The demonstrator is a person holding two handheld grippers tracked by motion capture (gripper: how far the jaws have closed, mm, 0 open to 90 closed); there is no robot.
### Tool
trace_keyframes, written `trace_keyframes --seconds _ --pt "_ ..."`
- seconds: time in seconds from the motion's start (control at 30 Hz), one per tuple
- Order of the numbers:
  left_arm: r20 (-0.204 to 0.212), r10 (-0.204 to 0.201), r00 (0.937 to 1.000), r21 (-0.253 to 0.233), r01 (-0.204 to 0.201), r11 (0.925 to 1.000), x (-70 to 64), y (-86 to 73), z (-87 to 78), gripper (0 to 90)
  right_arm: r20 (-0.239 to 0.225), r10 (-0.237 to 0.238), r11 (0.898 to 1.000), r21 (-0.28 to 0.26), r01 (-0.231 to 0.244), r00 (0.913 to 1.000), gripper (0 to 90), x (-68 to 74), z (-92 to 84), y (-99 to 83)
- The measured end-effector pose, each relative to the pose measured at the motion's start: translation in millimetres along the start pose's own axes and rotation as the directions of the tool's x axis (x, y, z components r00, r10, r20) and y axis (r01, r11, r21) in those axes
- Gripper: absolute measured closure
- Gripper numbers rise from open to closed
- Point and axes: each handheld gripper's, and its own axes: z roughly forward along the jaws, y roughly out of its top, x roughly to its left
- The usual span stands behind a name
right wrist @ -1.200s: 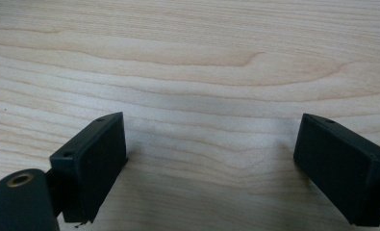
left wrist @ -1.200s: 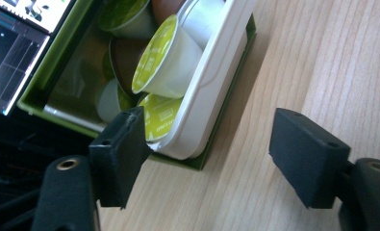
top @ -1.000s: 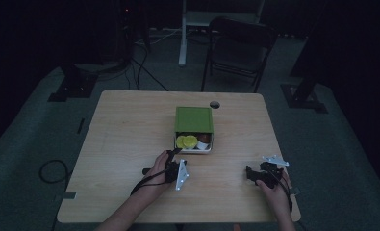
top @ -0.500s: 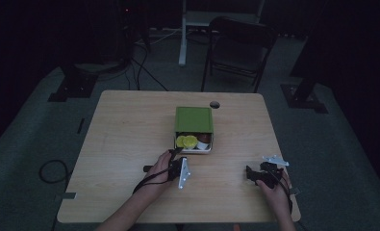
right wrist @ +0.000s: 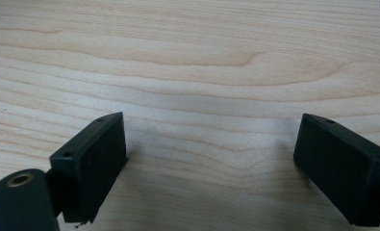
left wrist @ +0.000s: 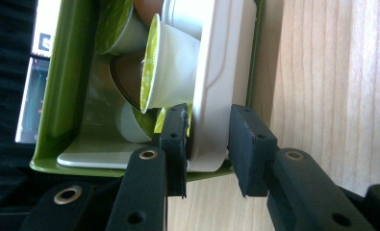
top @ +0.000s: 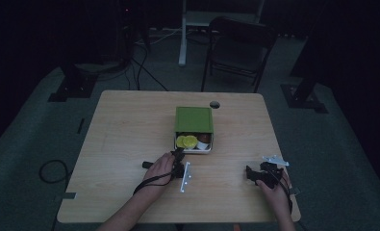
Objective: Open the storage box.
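A green box (top: 193, 120) lies mid-table, and a white tray (top: 208, 150) of coffee capsules slides out of its near end. In the left gripper view the tray's front wall (left wrist: 216, 91) stands between the jaws of my left gripper (left wrist: 207, 130). The jaws have just been closing, and both pads now press on that wall. A green-lidded capsule (left wrist: 171, 62) lies on its side just behind it. My left gripper (top: 179, 156) sits at the tray's near left corner. My right gripper (top: 249, 173) rests open on bare wood at the front right (right wrist: 211, 144), holding nothing.
A round cable hole (top: 214, 104) lies in the tabletop (top: 125, 130) behind the box. A chair (top: 238, 48) stands beyond the far edge. Cables trail on the floor at the left (top: 50, 168).
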Motion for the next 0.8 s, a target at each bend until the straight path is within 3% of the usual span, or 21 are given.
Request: trace_keyframes --seconds 0.23,0.47,0.8 --pt "0.002 0.078 0.9969 0.014 -0.078 0.9968 -0.4 1.7 -1.0 71.3 0.0 0.0 1.0 0.0 0.0 1.0 10.7 0.0 0.0 0.0" --pt "0.011 0.066 0.9977 0.002 -0.067 0.9978 0.1 1.8 -2.5 71.7 0.0 0.0 1.0 0.0 0.0 1.0 10.7 0.0 0.0 0.0" --pt "0.024 0.083 0.9962 0.009 -0.083 0.9965 -1.2 5.3 -9.4 72.0 0.0 0.0 1.0 0.0 0.0 1.0 10.7 0.0 0.0 0.0"
